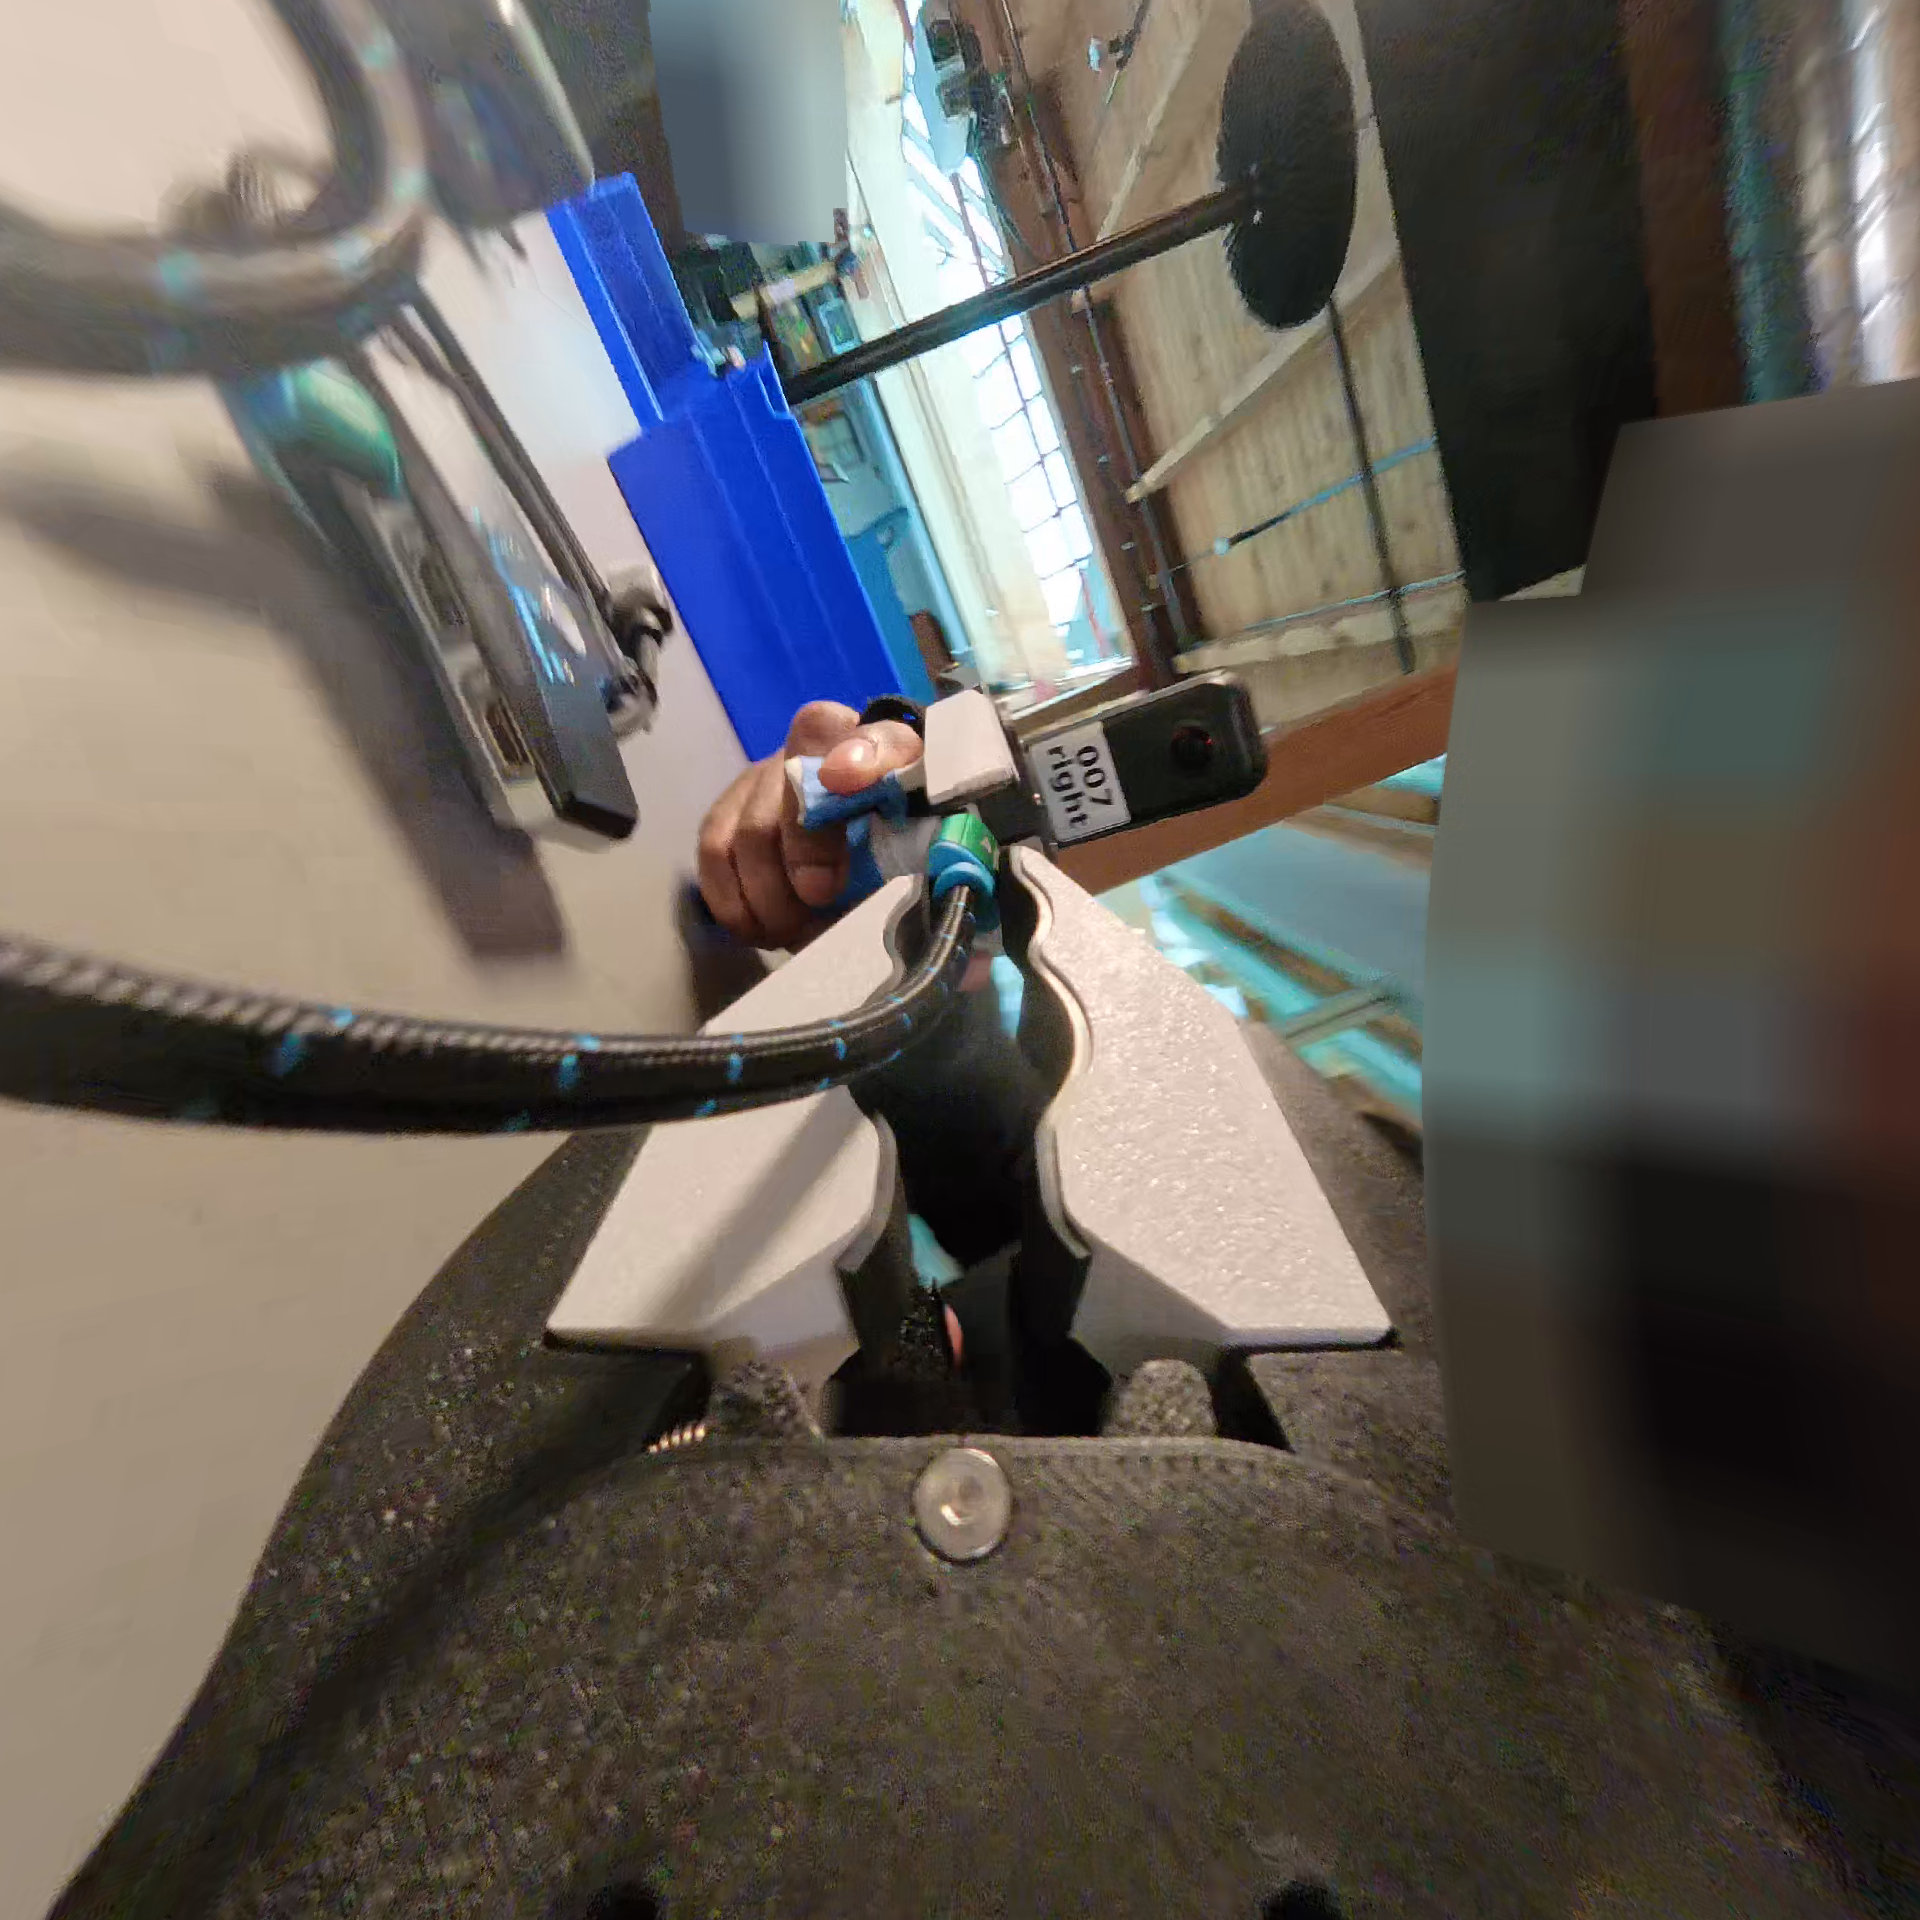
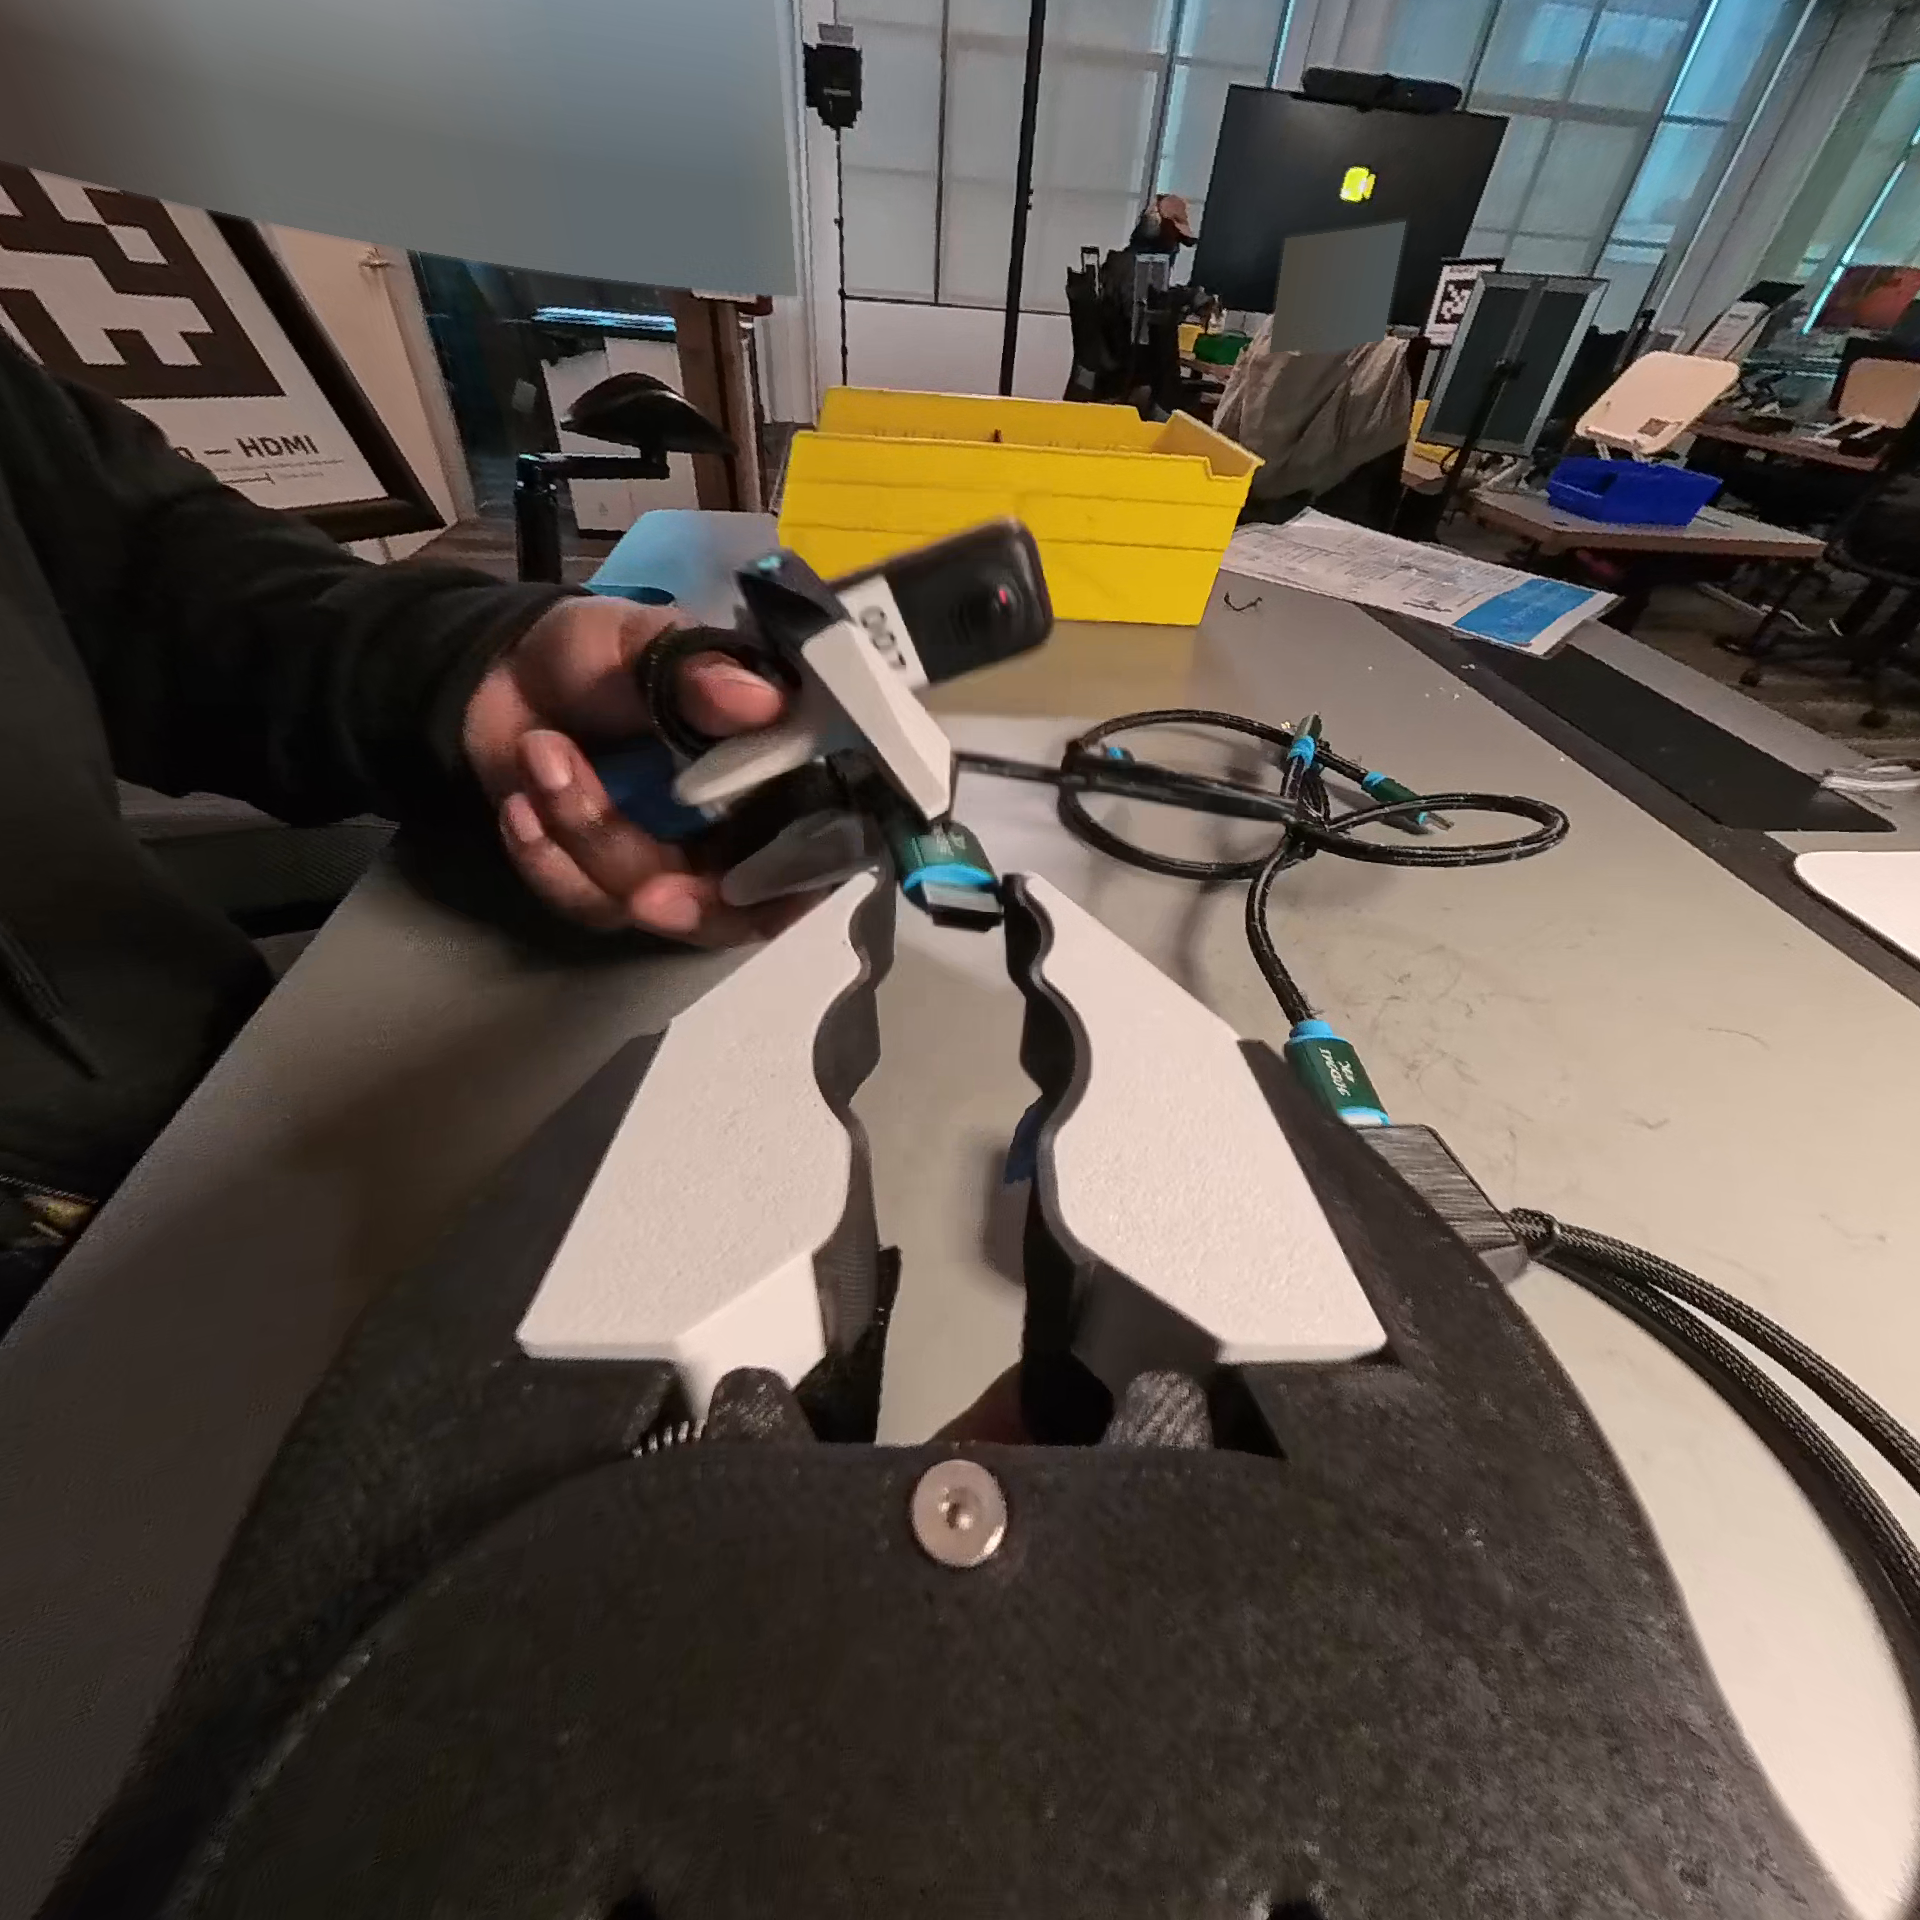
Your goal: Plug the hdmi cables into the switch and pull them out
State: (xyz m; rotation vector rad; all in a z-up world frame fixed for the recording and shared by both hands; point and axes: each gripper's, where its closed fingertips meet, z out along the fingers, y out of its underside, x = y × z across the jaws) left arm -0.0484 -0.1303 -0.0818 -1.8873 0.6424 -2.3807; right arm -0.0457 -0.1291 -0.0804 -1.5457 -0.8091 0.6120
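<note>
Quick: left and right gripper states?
Left gripper: closed on HDMI plug.
Right gripper: open, holding nothing.

Daylight from tall windows (image 2: 1195, 156) fills both views evenly and brightly. In the left wrist view the switch (image 1: 499, 665) and the cables near it smear with motion blur, and a window (image 1: 1039, 499) beyond it glares white. Straight lines bow toward the edges. A soft shadow falls on the surface (image 2: 1507, 1039).

Yellow bin (image 2: 1013, 520) on grey table (image 2: 1455, 987), blue bin (image 1: 727, 499), printed papers (image 2: 1423, 582)
</note>
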